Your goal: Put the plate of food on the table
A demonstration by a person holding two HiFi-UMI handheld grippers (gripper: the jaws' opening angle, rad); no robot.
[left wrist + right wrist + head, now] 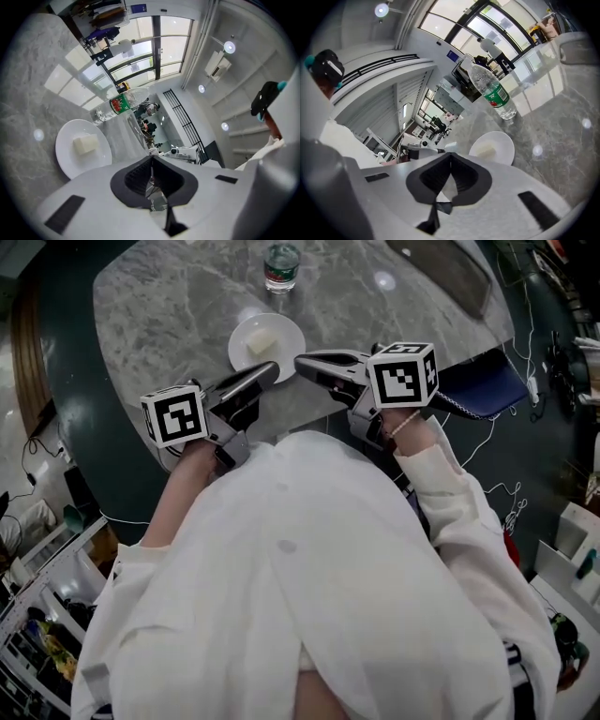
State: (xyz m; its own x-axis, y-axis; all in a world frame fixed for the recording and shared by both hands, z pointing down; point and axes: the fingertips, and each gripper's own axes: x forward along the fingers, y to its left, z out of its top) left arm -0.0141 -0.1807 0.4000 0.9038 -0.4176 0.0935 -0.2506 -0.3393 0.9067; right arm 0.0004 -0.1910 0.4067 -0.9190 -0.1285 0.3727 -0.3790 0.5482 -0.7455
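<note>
A white plate (281, 330) with a pale block of food (262, 343) rests on the grey marble table (169, 306), near its front edge. The same plate (65, 150) and food (85, 144) show at the left of the left gripper view, and the plate (504, 140) shows right of centre in the right gripper view. My left gripper (270, 372) is shut and empty, its tip just short of the plate's near rim. My right gripper (302, 363) is shut and empty too, beside the plate's right rim. Neither touches the plate that I can see.
A water bottle (281, 266) with a green label stands just beyond the plate. A dark oval tray (450, 273) lies at the table's far right. A blue cloth (483, 390) hangs at the table's right edge. The person's white shirt fills the lower head view.
</note>
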